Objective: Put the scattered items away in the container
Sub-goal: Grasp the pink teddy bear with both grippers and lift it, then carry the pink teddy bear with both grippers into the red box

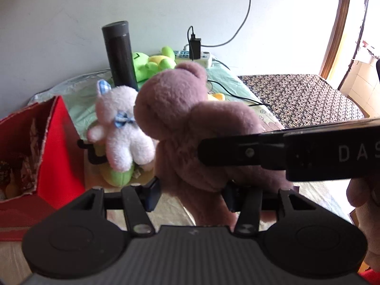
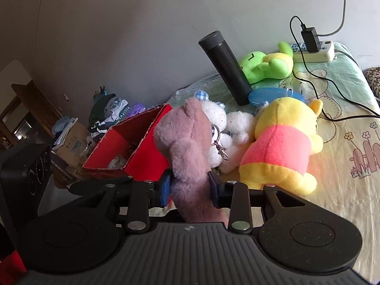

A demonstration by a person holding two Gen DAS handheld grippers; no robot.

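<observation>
Both claws grip one mauve teddy bear, held up off the bed and ready to go into the red box.

The left claw [image 1: 192, 196] is clamped on the mauve teddy bear [image 1: 180, 109] low on its body, and the right claw [image 2: 190, 190] pinches the same bear [image 2: 187, 142] there too, pads pressed into the plush. The step in hand looks like the carry: the red box [image 2: 144, 163], open-topped cardboard with a torn rim, sits just ahead and to the left of the right claw. Next, I judge, the bear must clear that rim before both claws let go. The bear is soft, short-piled and floppy, with a metal key clip [image 2: 219, 147] dangling beside it. Past the claws lie a fluffy white bear [image 1: 123, 128], a smooth yellow bear in a pink top [image 2: 282, 147], and a rigid dark cylindrical flask [image 2: 225, 68].
</observation>
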